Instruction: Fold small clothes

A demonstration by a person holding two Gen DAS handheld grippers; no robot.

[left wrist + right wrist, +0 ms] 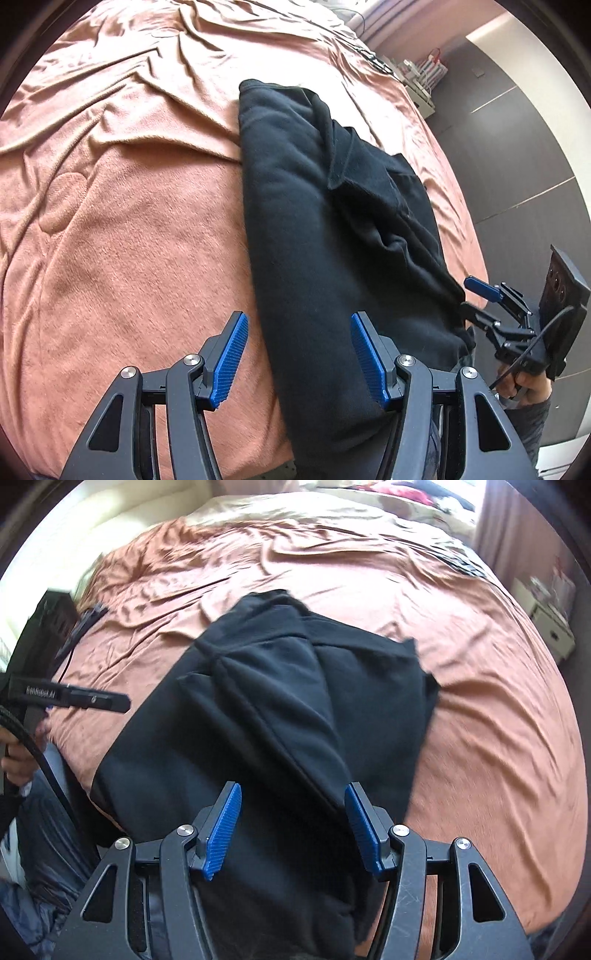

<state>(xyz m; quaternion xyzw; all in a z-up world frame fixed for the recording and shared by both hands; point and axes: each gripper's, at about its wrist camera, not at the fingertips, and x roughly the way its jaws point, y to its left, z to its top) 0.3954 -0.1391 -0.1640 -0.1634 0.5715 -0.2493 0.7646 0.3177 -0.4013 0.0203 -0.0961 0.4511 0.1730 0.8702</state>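
A black fleece garment lies partly folded into a long strip on the pinkish-brown blanket; a flap is folded over its right side. My left gripper is open just above the near end, its left pad over the blanket and its right pad over the cloth. In the right wrist view the same garment shows a folded flap that tapers toward my right gripper. That gripper is open, hovering over the cloth with neither pad pressing on it. From the left wrist view, the right gripper sits at the garment's near right corner.
The blanket covers a wide bed, with beige bedding at its far end. A white bedside cabinet stands beyond the right edge. A dark tiled floor runs along the bed's right side. A hand holds the right device.
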